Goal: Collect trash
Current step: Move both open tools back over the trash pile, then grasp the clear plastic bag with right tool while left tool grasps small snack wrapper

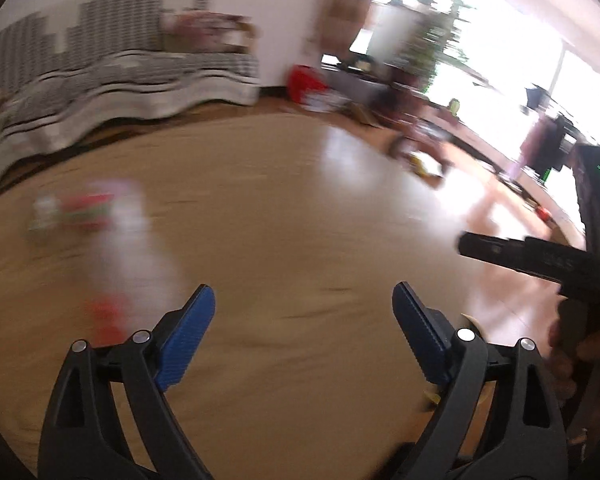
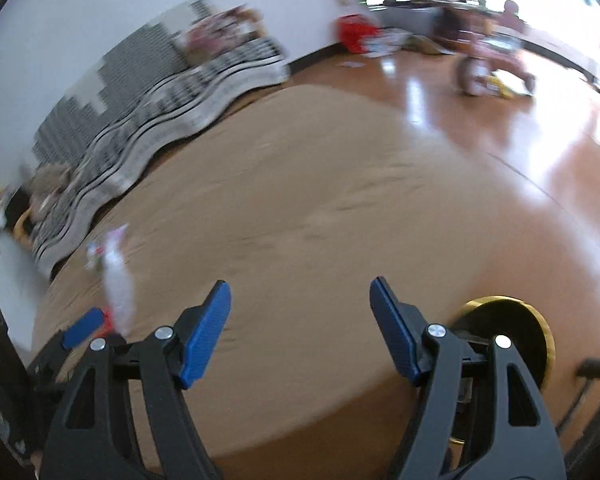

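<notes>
Trash, a blurred clear bottle (image 1: pixel 134 248) with a red cap, lies on our tan round table (image 1: pixel 300 220), left of both grippers. Our left gripper (image 1: pixel 304 304) hangs spread and empty above the table; our right gripper (image 2: pixel 300 300) likewise gapes, gripping nothing.

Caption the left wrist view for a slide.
Open left claw over a tan table, blurred bottle at left.

Striped sofa (image 1: pixel 140 76) beside tan rug (image 1: pixel 280 220)
</notes>
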Tool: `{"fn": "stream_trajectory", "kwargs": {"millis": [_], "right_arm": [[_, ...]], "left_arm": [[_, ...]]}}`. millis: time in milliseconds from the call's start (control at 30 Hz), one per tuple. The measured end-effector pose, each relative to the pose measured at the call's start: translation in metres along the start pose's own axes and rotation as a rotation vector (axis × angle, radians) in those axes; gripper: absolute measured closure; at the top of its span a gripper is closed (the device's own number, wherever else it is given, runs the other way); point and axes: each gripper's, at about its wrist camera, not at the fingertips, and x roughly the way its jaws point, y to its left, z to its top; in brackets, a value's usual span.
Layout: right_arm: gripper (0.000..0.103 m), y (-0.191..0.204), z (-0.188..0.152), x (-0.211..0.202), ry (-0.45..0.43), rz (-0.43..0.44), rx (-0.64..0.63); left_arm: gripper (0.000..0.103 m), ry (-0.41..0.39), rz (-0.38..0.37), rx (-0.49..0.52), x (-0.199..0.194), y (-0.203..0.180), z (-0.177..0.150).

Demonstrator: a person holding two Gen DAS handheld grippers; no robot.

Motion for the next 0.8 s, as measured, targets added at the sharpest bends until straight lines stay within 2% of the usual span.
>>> {"fn": "stream_trajectory", "kwargs": {"millis": [100,300,500,733,800], "right_arm": [[0.033,0.062,0.002,0.031,0.041,0.063,-0.078],[0.033,0.158,-0.012,0.086,0.1,0.131,-0.196],[0.033,0.207,-0.017,0.134,0.134,0.156,-0.23],[0.033,0.222,-0.023,0.161,0.14,0.1,-0.292],[0.038,0.228,-0.025,0.169,0.153,0.105,-0.311]], "left_arm": [[0.015,-0.014,0.098,-0.086,-0.019,0.068,0.002],[0.015,-0.034,0.198,-0.23,-0.047,0.165,-0.003],[0.015,-0.023,0.229,-0.277,-0.043,0.21,-0.002],[0.015,0.01,0.229,-0.322,-0.011,0.234,0.008],[0.015,0.014,0.234,-0.325,-0.002,0.237,0.013]]}}
